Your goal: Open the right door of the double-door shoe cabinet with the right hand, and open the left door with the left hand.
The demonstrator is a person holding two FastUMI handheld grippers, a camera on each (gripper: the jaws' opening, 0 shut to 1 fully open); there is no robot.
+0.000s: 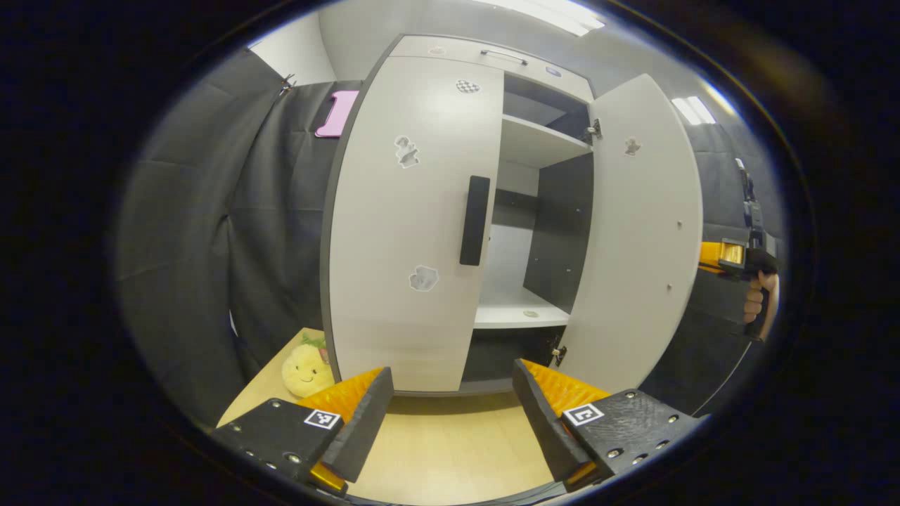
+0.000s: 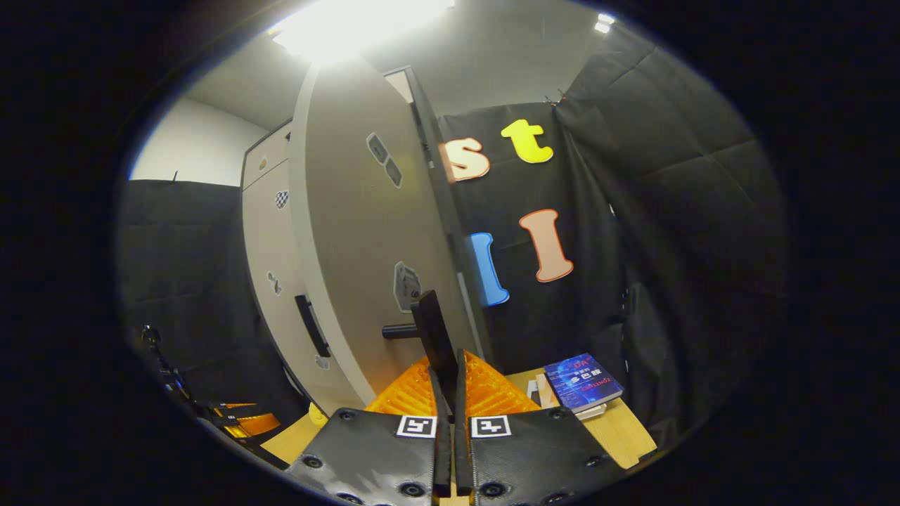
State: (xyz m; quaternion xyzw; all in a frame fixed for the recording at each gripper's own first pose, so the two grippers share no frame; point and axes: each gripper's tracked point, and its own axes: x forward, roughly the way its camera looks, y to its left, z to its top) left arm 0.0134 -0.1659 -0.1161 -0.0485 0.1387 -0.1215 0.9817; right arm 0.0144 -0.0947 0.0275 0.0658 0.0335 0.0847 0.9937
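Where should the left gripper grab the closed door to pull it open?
Grab the black handle on the left door. It is a tall upright bar by the door's inner edge, opposite where the hinges probably sit, so pulling there should swing it easily. Bring the left gripper straight in from the front, fingers either side of the bar. Its jaws are open already, probably wide enough.

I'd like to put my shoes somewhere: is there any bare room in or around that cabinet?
The lower shelf behind the open right door looks bare, as does the upper shelf. The tabletop before the closed left door is free. It is crowded beside the plush toy and book.
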